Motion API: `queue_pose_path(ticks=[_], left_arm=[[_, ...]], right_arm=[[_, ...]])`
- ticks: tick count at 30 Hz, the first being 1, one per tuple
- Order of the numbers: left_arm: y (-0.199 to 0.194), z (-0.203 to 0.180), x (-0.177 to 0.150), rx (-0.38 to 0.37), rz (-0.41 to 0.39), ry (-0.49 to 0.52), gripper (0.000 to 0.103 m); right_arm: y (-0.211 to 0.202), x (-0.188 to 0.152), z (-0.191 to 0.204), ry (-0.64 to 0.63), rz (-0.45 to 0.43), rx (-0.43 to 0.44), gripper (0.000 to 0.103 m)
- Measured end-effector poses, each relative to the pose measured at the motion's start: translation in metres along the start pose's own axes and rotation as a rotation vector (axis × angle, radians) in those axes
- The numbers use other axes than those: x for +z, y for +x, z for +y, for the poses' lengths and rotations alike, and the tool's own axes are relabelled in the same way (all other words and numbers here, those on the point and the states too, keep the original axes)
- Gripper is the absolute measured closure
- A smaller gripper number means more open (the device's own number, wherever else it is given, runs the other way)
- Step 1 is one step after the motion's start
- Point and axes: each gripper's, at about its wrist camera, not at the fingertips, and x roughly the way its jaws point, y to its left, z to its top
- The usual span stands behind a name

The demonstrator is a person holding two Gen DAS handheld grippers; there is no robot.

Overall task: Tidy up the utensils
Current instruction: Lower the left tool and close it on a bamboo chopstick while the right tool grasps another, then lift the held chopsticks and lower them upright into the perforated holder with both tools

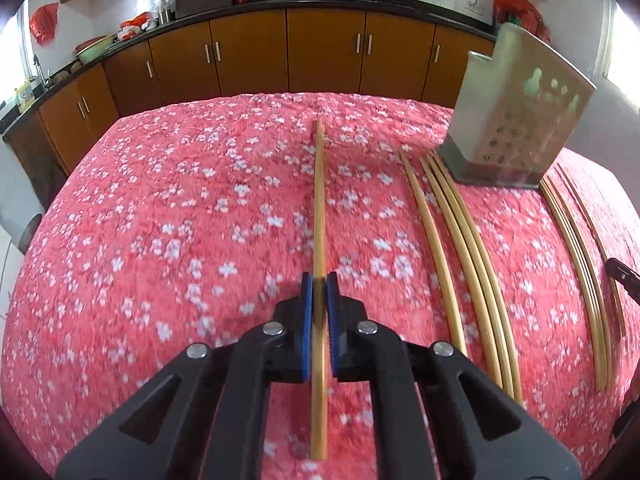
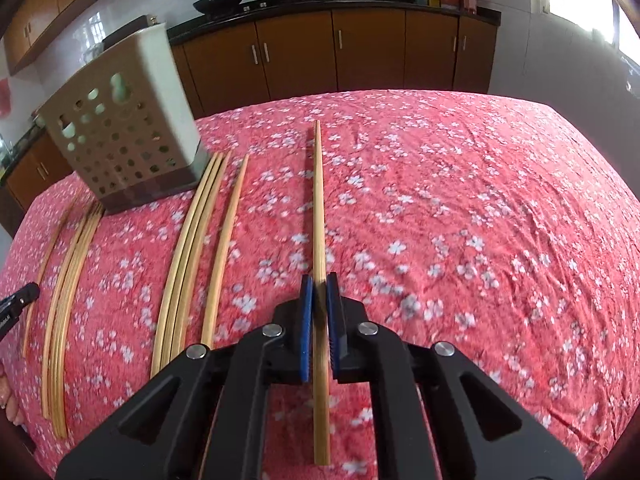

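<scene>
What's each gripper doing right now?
Left gripper: closed on a chopstick.
Right gripper: closed on another chopstick.

L gripper [image 1: 319, 280] clamped on one chopstick [image 1: 319, 208], mid-table. More chopsticks [image 1: 460, 240] lying right, beside perforated holder [image 1: 516, 128] near table's far-right corner.
</scene>
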Motion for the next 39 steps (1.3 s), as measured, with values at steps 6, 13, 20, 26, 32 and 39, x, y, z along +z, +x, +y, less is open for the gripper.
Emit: queue_pose_path(ticks=[6,13,20,26,32,39], left_arm=[[-0.008,0.011,-0.01,-0.05,-0.002,-0.026,0.094],[-0.02,0.008,-0.026,-0.039,-0.001,0.003,0.093],[-0.023,0.01,-0.029,-0.047,0.0,-0.002,0.095],[-0.046,0.011,-0.021,-0.044,-0.068,-0.003,0.095],[-0.092,0.013,0.005,-0.053,-0.224,-0.024,0.095],[-0.134,0.016,0.042,-0.068,-0.369,-0.055,0.095]], right_arm=[[0.002,0.004,-0.012,0.01,0.008,0.019,0.095],[-0.006,-0.006,-0.015,0.004,0.008,0.026,0.095],[-0.014,-0.014,-0.003,0.004,0.003,0.031,0.095],[-0.053,-0.006,-0.012,0.027,-0.109,0.046,0.095],[-0.097,0.013,-0.018,0.047,-0.257,0.057,0.095],[-0.123,0.035,-0.014,0.039,-0.369,0.071,0.095]])
